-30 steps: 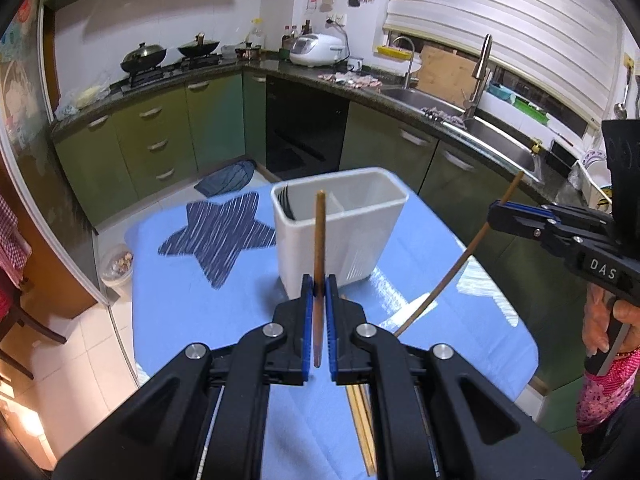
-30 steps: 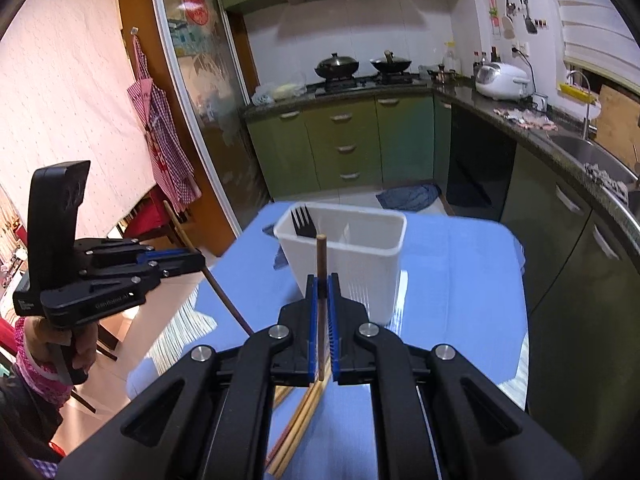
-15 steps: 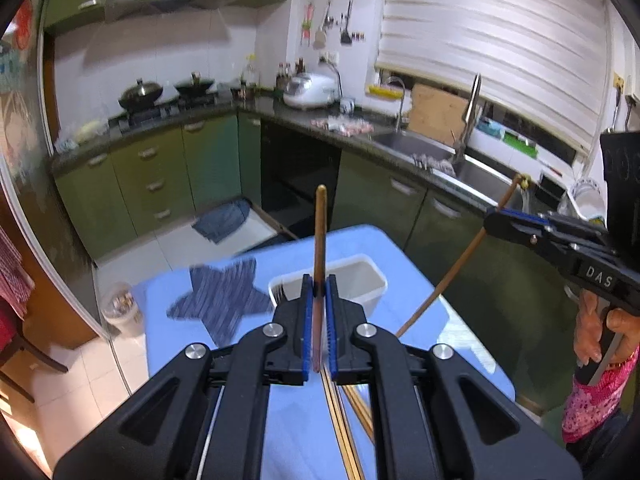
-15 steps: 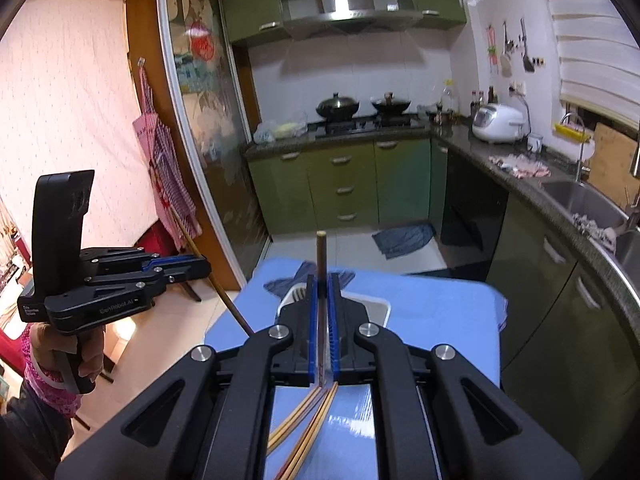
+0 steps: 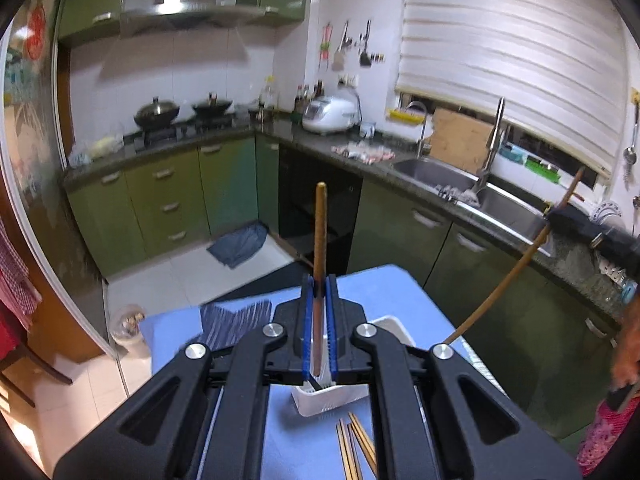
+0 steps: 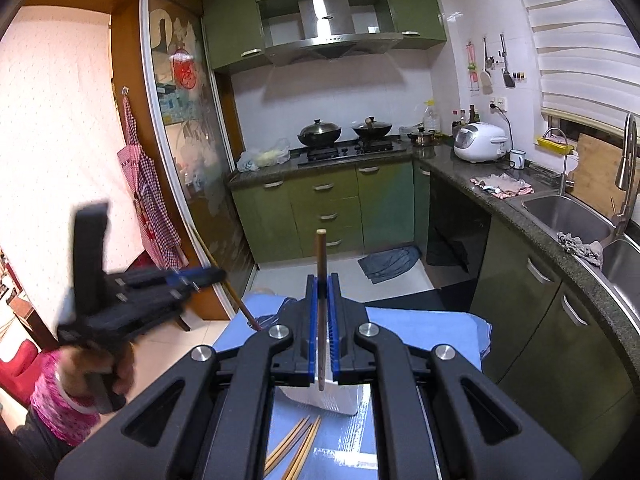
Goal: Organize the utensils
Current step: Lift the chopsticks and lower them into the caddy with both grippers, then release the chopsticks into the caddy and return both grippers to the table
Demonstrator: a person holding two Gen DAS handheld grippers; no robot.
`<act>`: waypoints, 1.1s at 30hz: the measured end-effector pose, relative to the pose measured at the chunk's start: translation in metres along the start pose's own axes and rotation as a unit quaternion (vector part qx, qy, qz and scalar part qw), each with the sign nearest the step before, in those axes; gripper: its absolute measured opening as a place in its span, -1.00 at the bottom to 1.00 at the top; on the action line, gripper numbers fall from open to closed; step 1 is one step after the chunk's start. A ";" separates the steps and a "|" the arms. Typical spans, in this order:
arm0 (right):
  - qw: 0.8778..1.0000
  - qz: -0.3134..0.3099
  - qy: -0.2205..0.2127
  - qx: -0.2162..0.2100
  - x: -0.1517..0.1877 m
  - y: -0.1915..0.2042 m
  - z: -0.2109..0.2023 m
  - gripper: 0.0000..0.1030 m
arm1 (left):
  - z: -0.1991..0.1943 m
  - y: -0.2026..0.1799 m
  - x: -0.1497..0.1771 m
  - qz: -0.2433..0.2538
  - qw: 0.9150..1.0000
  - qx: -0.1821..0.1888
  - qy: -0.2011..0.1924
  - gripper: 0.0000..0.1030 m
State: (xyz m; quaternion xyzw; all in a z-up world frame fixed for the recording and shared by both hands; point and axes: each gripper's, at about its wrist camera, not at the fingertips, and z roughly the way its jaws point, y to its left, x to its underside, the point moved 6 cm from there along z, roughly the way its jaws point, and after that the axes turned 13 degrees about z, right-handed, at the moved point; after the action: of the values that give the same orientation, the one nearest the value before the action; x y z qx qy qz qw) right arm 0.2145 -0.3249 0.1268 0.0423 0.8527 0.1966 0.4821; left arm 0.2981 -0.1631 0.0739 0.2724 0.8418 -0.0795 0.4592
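My left gripper (image 5: 319,286) is shut on a brown chopstick (image 5: 320,240) that stands upright between its blue pads. My right gripper (image 6: 321,286) is shut on another brown chopstick (image 6: 321,272), also upright. Both are raised above the white utensil holder (image 5: 332,398), which sits on the blue table and is mostly hidden behind the fingers; it also shows in the right wrist view (image 6: 332,398). Several loose chopsticks (image 5: 356,446) lie on the cloth in front of the holder, seen too in the right wrist view (image 6: 296,446). Each gripper appears in the other's view, the right one (image 5: 576,220) and the left one (image 6: 192,280).
The table is covered by a blue cloth (image 5: 384,292) with a striped star-shaped mat (image 5: 236,320) at the far left. Green kitchen cabinets (image 5: 172,204), a stove with pots (image 6: 340,136) and a sink (image 5: 460,176) surround the table.
Both grippers have lifted upward with their chopsticks, so the holder and table have dropped low in both views and are largely hidden behind the fingers.
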 end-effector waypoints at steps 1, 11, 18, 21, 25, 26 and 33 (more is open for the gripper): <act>1.000 -0.001 -0.003 0.001 -0.003 0.001 0.000 -0.89 | 0.008 0.000 0.004 -0.002 1.000 0.000 0.005 -0.88; 1.000 0.013 -0.022 0.014 -0.024 -0.010 0.039 -0.89 | 0.041 -0.001 0.048 0.003 0.999 -0.005 0.052 -0.72; 0.999 0.018 0.011 0.030 0.000 -0.024 0.089 -0.89 | 0.022 0.002 0.059 0.005 0.999 -0.006 0.048 -0.41; 0.999 0.014 0.035 0.038 0.021 -0.029 0.112 -0.89 | 0.012 0.001 0.067 0.004 0.999 0.000 0.048 -0.35; 0.998 0.010 0.052 0.040 0.041 -0.033 0.131 -0.87 | 0.004 -0.006 0.081 0.006 0.998 0.010 0.058 -0.29; 0.998 0.009 0.053 0.039 0.044 -0.033 0.133 -0.86 | 0.003 -0.008 0.086 0.006 0.998 0.015 0.062 -0.28; 0.999 0.002 0.037 0.029 0.049 -0.027 0.114 -0.82 | 0.006 -0.028 0.126 0.002 0.994 0.041 0.103 -0.22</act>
State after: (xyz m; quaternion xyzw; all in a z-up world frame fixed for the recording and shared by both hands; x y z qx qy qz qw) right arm 0.2869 -0.3030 0.0254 0.0506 0.8750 0.1746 0.4486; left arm 0.2339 -0.1402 -0.0357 0.2999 0.8801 -0.0843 0.3584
